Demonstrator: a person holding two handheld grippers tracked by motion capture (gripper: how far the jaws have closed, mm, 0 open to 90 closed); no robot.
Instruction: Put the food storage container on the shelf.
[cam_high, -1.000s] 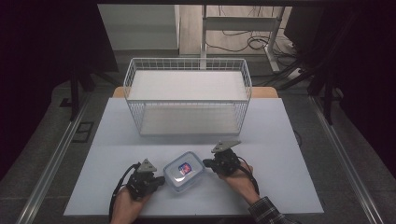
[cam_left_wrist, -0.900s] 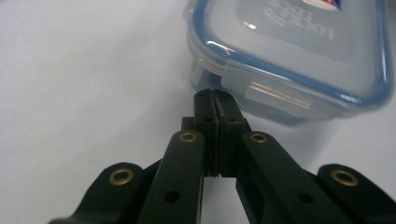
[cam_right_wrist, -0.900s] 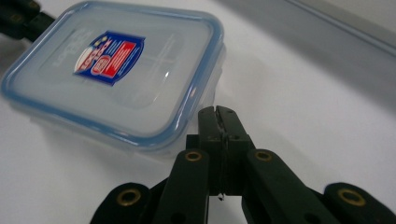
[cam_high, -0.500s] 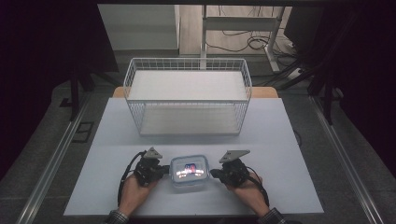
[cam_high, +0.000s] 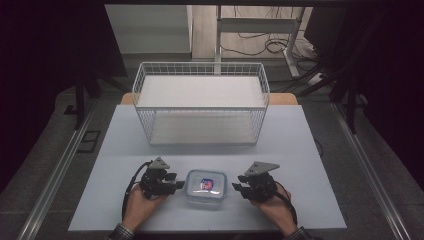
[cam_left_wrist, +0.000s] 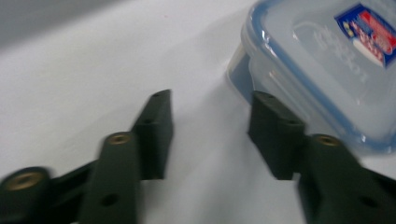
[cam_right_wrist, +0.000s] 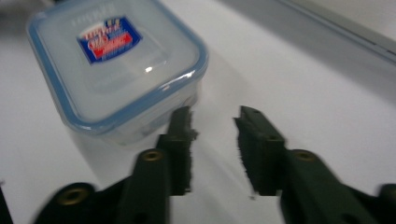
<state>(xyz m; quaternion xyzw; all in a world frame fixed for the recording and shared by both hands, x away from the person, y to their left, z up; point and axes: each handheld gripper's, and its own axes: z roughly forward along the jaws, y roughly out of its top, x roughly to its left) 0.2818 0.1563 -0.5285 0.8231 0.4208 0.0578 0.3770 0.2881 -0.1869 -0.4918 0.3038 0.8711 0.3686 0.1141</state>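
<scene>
On the near part of the bench (cam_high: 300, 165), from the high view, my two hands come in from the bottom edge, each wrapped around a hand-held gripper pointing inward at the food container (cam_high: 206, 186) between them. My left hand-held gripper (cam_high: 176, 183) sits just beside the container's left side, and my right hand-held gripper (cam_high: 235, 188) stands a little off its right side. Farther back stands a white wire basket (cam_high: 200, 107) with nothing in it. The container is a clear plastic box with rounded corners, its lid shut, a red and blue label on top; I cannot tell what is inside.

Along my left hand-held gripper (cam_left_wrist: 210, 130), the jaws have just been opening and stand released, bare bench between them; the container (cam_left_wrist: 327, 65), blue-sealed at the rim, lies just past the right jaw.

Along my right hand-held gripper (cam_right_wrist: 215, 135), the jaws have likewise just been opening, nothing between them, with the container (cam_right_wrist: 116, 60) just beyond the left jaw.
</scene>
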